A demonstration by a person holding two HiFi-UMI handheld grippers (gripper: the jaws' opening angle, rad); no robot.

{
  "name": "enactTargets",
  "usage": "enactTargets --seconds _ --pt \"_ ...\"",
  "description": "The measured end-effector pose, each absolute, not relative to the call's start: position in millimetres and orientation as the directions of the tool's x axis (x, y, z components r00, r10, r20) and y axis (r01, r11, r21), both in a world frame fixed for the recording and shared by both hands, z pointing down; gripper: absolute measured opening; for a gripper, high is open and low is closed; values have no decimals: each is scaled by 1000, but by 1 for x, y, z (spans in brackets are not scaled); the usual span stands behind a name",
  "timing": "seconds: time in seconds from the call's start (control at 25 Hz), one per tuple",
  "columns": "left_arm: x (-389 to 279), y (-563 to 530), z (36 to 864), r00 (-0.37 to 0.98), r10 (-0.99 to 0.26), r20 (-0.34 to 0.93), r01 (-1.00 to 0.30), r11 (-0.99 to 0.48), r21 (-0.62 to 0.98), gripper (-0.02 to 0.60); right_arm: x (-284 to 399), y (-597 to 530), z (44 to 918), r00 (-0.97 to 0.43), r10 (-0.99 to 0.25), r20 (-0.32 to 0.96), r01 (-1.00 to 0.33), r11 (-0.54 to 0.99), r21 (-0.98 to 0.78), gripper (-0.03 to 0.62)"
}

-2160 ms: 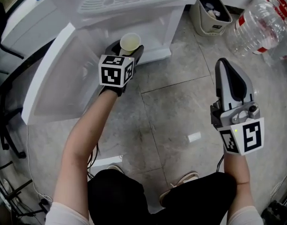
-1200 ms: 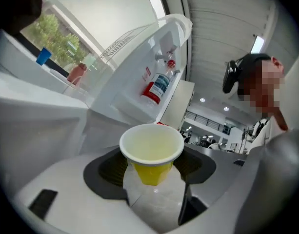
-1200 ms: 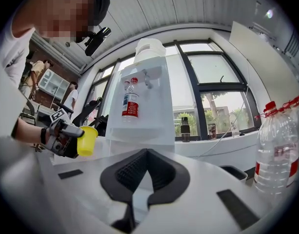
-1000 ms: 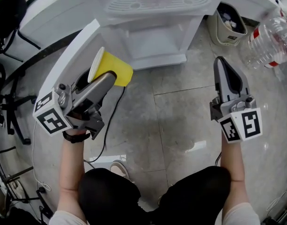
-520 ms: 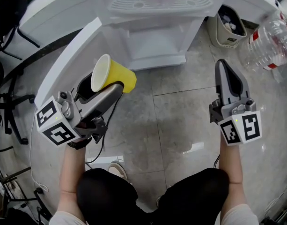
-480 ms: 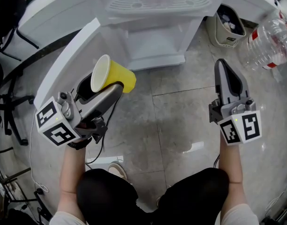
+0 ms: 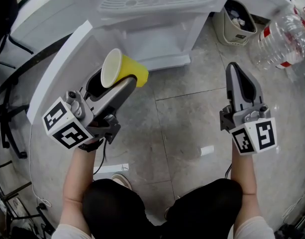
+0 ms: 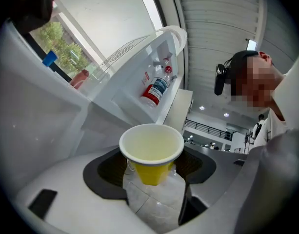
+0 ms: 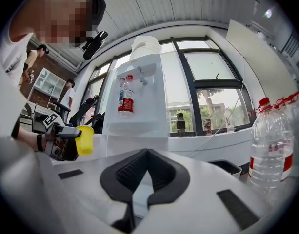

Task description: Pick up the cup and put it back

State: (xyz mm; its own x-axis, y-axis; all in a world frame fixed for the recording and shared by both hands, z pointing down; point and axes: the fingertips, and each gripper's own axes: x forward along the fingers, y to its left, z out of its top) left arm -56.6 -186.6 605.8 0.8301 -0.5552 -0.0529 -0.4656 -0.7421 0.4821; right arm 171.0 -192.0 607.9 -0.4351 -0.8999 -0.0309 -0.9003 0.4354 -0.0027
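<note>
Gripping the yellow cup (image 7: 123, 69) by its lower half, the left tool (image 7: 126, 83) held it in the air at about ten o'clock from the person, tipped on its side with its mouth turned back toward them; the right tool (image 7: 235, 72) hung clenched and empty at two o'clock; the water dispenser (image 7: 157, 29) stood at twelve. The cup looked thin-walled and could buckle under a harder squeeze; released this tilted, it would likely roll off the dispenser's ledge.

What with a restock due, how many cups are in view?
1: the cup, gripped in the left gripper, tipped on its side in front of the dispenser. More may be hidden inside the dispenser.
</note>
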Motion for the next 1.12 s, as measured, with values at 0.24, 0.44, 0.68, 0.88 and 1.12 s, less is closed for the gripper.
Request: enactTargets --seconds 0.24,0.44,0.68,0.88,1.12 --pt "-34 -222 637 789 -614 3 -571 -732 373 319 188 -185 612 -414 -910 -8 -910 414 -1 20" --pt "-20 -268 684 703 -702 115 -708 -675 208 319 205 -179 615 -390 -921 9 -921 390 -6 20" --pt "-14 -315 741 587 -775 235 -809 -561 175 319 224 -169 621 -362 -931 35 -932 362 -7 20" --pt "0 -344 777 541 -778 321 -832 -551 66 319 236 -158 628 -351 -934 70 -936 352 -2 20" --pt "0 -376 815 493 -783 378 -851 -524 24 319 259 -144 639 -285 -953 100 -958 286 4 20"
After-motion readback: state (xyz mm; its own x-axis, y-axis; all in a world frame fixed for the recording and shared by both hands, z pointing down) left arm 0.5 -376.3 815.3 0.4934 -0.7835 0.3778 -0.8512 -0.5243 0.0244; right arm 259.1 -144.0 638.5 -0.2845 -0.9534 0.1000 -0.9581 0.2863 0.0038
